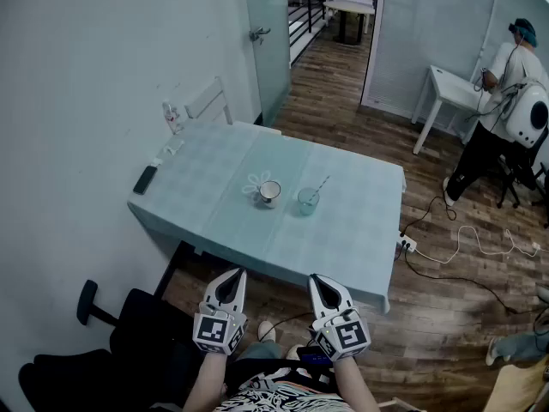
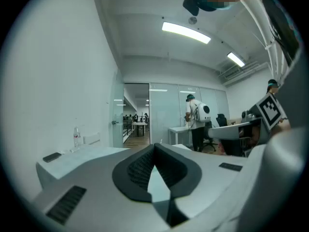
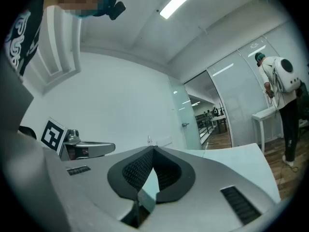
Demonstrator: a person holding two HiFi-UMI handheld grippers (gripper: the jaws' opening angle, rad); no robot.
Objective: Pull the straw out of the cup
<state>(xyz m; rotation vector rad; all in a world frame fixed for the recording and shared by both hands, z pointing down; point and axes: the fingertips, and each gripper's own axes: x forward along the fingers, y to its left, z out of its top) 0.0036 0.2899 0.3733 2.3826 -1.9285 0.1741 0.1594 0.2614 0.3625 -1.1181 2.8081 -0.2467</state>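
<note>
Both closed tip to tip, my left fingers (image 1: 228, 288) and right fingers (image 1: 327, 293) hold nothing. Cup (image 1: 307, 201) with straw (image 1: 322, 184) stands on table (image 1: 360, 230), well ahead of both, nearer the right.

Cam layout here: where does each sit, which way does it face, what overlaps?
Head view: on the person's head, facing steeply down at the table, cup and straw; left hand-held gripper, right hand-held gripper and forearms show.
Left gripper view: rides the left hand-held gripper, looking roughly level past its shut jaws across the table; right one's marker cube shows.
Right gripper view: same on the right hand-held gripper, jaws shut; left one's marker cube shows.
Shared: table and standing person, all three.
</note>
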